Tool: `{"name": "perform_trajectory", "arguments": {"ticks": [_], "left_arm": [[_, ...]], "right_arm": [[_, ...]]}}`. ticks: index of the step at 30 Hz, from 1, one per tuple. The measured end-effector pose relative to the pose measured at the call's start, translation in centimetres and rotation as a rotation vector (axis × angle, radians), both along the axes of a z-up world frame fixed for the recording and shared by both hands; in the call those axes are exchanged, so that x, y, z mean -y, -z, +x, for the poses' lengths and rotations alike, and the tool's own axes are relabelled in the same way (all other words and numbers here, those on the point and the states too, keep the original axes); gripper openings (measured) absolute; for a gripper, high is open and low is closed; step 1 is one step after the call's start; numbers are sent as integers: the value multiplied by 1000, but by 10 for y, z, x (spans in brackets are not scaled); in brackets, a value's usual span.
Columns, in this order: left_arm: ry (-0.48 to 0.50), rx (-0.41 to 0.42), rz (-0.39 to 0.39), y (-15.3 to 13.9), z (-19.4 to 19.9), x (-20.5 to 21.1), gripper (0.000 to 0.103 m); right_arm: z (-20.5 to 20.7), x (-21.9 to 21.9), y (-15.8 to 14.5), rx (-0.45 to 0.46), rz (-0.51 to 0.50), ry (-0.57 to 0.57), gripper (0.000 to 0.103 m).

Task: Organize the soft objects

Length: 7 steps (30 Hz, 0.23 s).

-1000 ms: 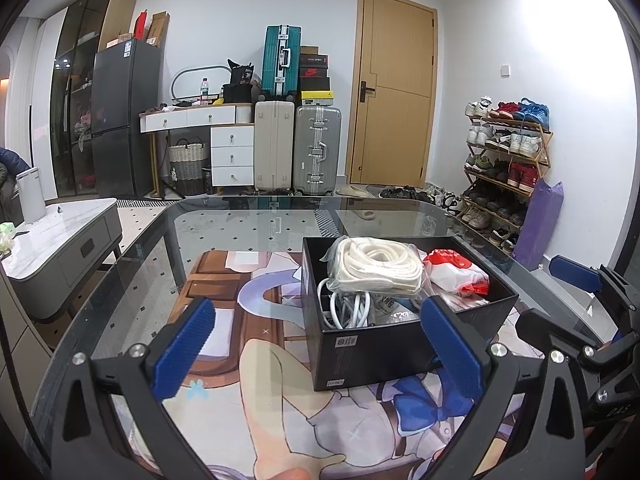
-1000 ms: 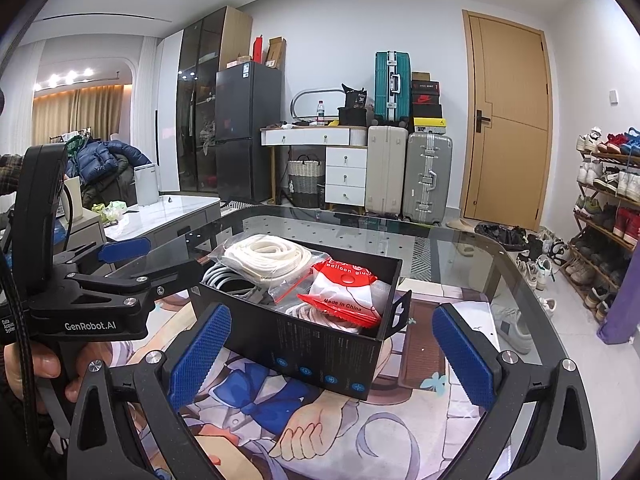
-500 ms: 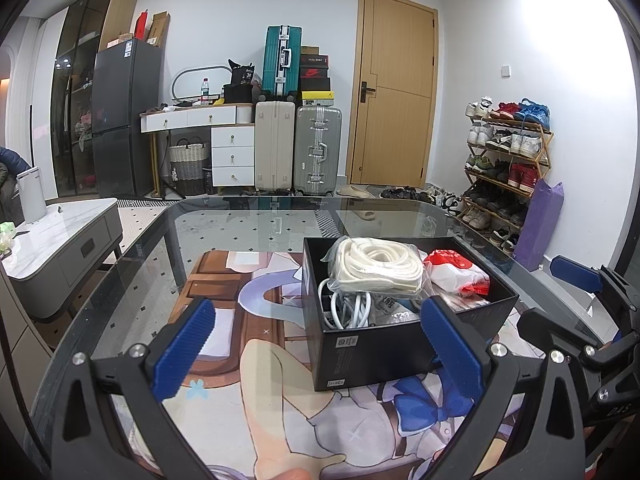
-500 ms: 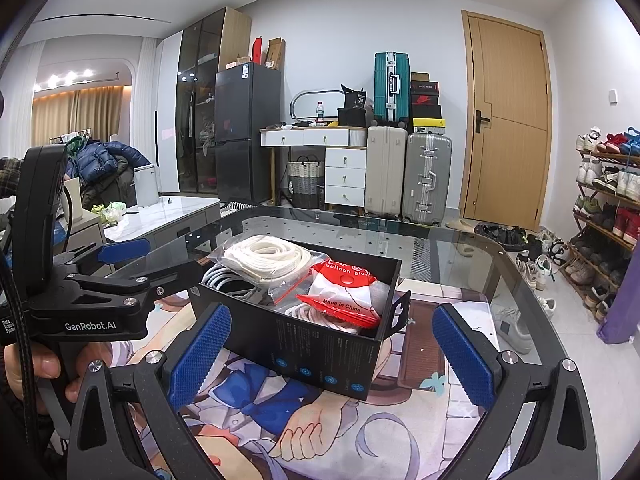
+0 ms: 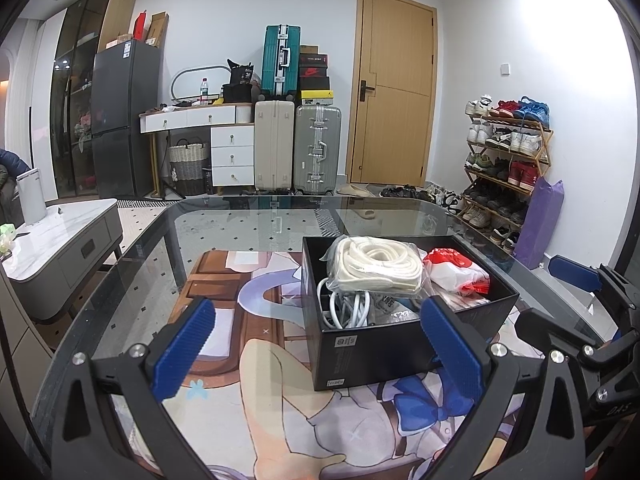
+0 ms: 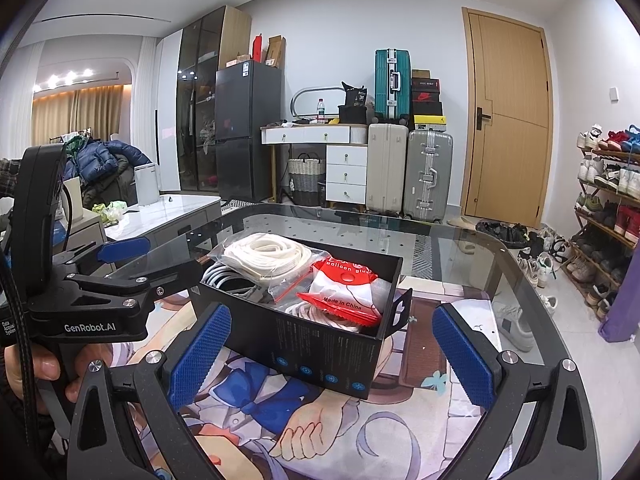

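Both grippers (image 5: 318,350) (image 6: 330,356) agape, empty, near black box (image 5: 384,354)

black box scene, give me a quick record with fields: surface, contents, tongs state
surface: glass table with printed mat
container: black box, open top, on the mat
contents: bagged white rope, red and white packet, white cable
left tongs: open, empty, short of the box
right tongs: open, empty, short of the box
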State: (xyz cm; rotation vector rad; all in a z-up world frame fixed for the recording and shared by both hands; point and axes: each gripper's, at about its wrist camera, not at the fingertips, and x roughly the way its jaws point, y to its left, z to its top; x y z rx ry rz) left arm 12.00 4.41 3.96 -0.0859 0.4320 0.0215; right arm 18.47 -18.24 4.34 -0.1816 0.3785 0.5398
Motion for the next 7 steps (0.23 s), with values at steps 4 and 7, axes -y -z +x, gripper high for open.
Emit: {"name": "perform_trajectory", "arguments": {"ticks": [4,7], "left_arm": [[-9,4,2,0,-2,-2,103],[-18,4,3,-1,-1,-2,103]], "right_arm": [[0,0,1,0,-2,1,102],[0,0,1,0,-2,2,102]]}}
